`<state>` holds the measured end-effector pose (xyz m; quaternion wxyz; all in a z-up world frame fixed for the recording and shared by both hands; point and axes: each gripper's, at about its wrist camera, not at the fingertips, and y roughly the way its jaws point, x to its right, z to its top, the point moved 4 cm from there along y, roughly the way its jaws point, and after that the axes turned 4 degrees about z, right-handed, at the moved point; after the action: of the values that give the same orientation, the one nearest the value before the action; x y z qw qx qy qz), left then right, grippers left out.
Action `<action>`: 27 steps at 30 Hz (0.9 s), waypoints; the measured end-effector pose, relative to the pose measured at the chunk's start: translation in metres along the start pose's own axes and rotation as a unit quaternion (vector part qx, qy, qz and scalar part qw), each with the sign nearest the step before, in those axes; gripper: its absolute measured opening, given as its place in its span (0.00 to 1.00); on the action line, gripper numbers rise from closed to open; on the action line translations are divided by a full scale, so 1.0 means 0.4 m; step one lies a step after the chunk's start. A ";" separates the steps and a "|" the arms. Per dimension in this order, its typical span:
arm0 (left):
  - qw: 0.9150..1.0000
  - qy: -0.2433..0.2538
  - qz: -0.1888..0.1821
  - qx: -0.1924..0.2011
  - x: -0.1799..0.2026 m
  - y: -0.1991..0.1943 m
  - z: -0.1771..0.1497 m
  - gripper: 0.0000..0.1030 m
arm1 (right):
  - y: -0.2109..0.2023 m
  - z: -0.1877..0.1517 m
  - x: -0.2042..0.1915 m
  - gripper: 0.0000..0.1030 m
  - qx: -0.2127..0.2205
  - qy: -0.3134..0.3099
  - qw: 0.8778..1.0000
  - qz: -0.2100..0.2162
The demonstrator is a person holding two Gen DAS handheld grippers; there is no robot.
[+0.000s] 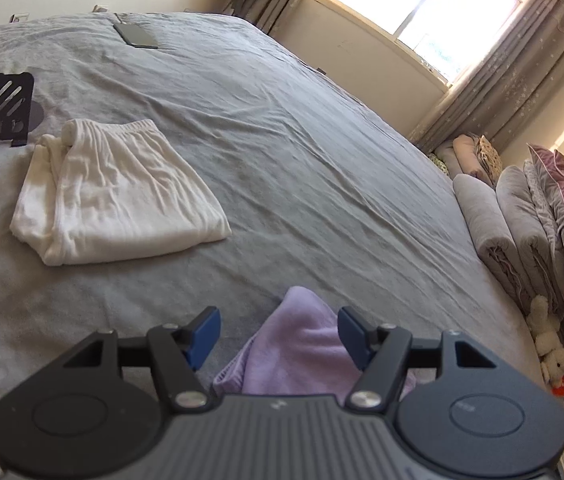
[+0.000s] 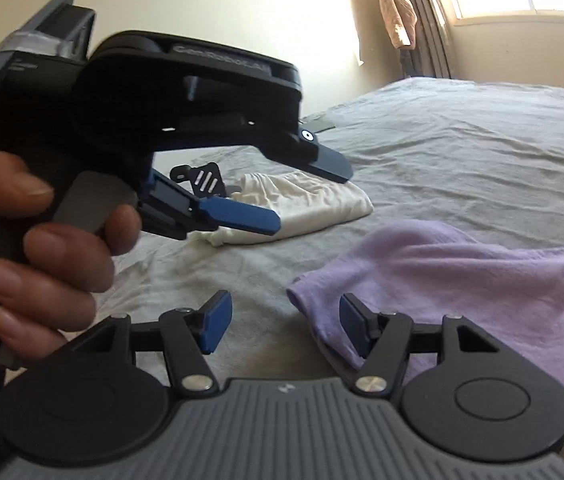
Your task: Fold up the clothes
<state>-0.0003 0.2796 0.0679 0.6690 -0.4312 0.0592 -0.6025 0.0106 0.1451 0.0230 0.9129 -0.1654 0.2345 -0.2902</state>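
A lilac garment lies crumpled on the grey bedsheet at the near right; it also shows in the left wrist view, under and between my fingers. A folded white garment lies on the bed to the left; it also shows in the right wrist view. My left gripper is open above the lilac cloth; in the right wrist view the left gripper hangs in the air, held by a hand. My right gripper is open, its right finger over the lilac edge.
A black phone stand sits beyond the white garment. A dark tablet lies far back on the bed. Rolled blankets and pillows line the right side, with a plush toy. A window is behind.
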 end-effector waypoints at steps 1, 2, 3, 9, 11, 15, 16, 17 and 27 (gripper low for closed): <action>1.000 0.005 0.005 0.003 0.001 -0.002 0.001 0.64 | 0.010 -0.008 0.010 0.62 -0.015 0.003 1.000 -0.002; 1.000 0.010 0.012 0.008 0.000 -0.005 0.001 0.64 | 0.014 -0.018 0.014 0.62 -0.027 -0.001 1.000 -0.001; 1.000 0.016 0.019 0.013 0.000 -0.008 0.002 0.64 | 0.011 -0.024 0.012 0.62 -0.031 -0.009 0.999 0.003; 0.998 0.057 0.029 0.009 0.031 0.007 -0.022 0.61 | -0.108 -0.009 0.024 0.62 0.010 -0.035 0.999 -0.029; 0.997 0.078 0.028 0.005 0.051 0.017 -0.038 0.52 | -0.159 -0.004 0.078 0.62 0.029 -0.004 0.997 -0.065; 0.993 0.112 0.043 -0.015 0.071 0.061 -0.074 0.43 | -0.204 0.000 0.203 0.61 0.031 0.086 0.989 -0.115; 0.992 0.116 0.052 -0.019 0.070 0.073 -0.081 0.43 | -0.201 0.003 0.223 0.61 0.028 0.099 0.987 -0.124; 0.991 0.121 0.061 -0.021 0.068 0.084 -0.085 0.43 | -0.197 0.005 0.243 0.61 0.025 0.112 0.984 -0.133; 0.983 0.151 0.103 -0.028 0.064 0.133 -0.100 0.42 | -0.195 0.007 0.416 0.07 0.020 0.248 0.948 -0.198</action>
<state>0.0227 0.2322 0.0199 0.6980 -0.3457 0.2207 -0.5870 0.0968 -0.0161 0.0043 0.7534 -0.1133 0.4101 -0.5013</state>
